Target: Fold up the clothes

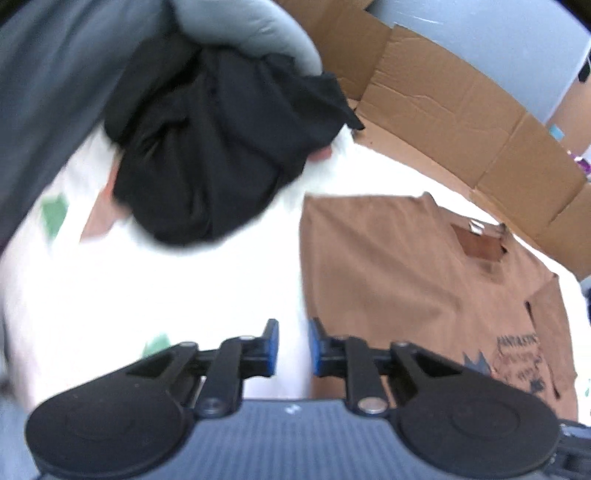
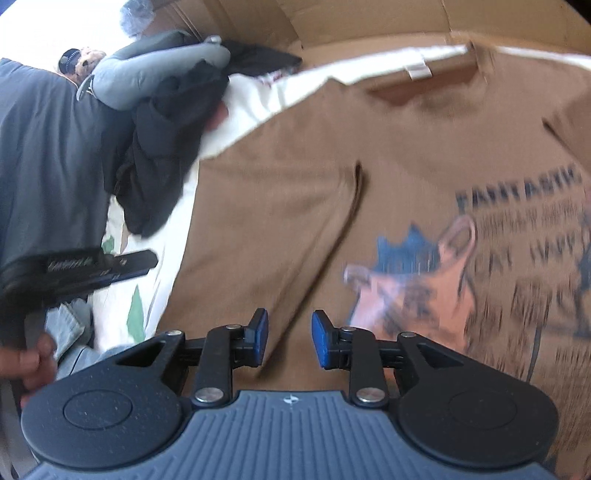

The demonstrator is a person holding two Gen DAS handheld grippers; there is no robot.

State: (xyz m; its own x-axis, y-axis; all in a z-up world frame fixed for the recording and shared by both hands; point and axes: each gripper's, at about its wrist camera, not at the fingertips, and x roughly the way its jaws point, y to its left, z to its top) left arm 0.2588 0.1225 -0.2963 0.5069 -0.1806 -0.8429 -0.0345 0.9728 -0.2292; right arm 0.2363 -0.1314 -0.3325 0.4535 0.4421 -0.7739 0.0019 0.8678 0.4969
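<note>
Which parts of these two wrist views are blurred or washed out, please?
Left wrist: the white sheet is overexposed, nearly featureless; the black garment shows motion smear at its edges; the left gripper stays sharp. Right wrist: the print on the brown shirt is streaked by motion blur; the right gripper is crisp; fisheye bends the cardboard.

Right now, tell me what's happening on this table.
A person holds a two-finger gripper in each hand over a white sheet, with clothes to fold. A brown T-shirt with a printed front lies spread flat, collar toward a cardboard box. The right gripper hovers open just above it, holding nothing. The left gripper is open too, over the sheet by the shirt's edge. A second person's grey-sleeved arm is holding a bundled black garment at the far side.
</note>
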